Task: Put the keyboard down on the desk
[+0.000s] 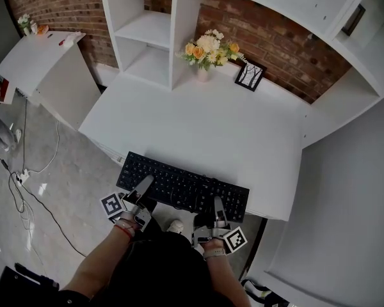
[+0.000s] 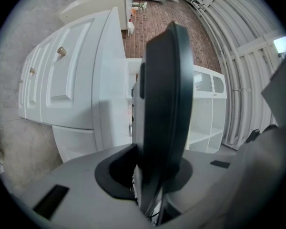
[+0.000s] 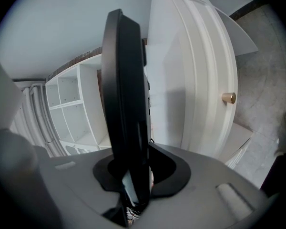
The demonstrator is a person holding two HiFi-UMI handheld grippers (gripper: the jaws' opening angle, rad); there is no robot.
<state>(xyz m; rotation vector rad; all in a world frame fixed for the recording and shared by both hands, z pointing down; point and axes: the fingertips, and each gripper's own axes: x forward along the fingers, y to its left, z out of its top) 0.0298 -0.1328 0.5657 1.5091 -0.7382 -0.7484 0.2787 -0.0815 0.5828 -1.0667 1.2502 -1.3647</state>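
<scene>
Black plastic keyboard at the white table's front edge.
Our left gripper and right gripper fingers clamp it (near rim).

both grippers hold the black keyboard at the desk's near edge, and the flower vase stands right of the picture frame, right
Not quite: the flower vase stands left of the picture frame, as the head view shows. The rest is right.

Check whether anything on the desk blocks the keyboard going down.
Nothing visible does. The desk beyond the keyboard is bare; the flower vase and picture frame stand at its far edge.
</scene>
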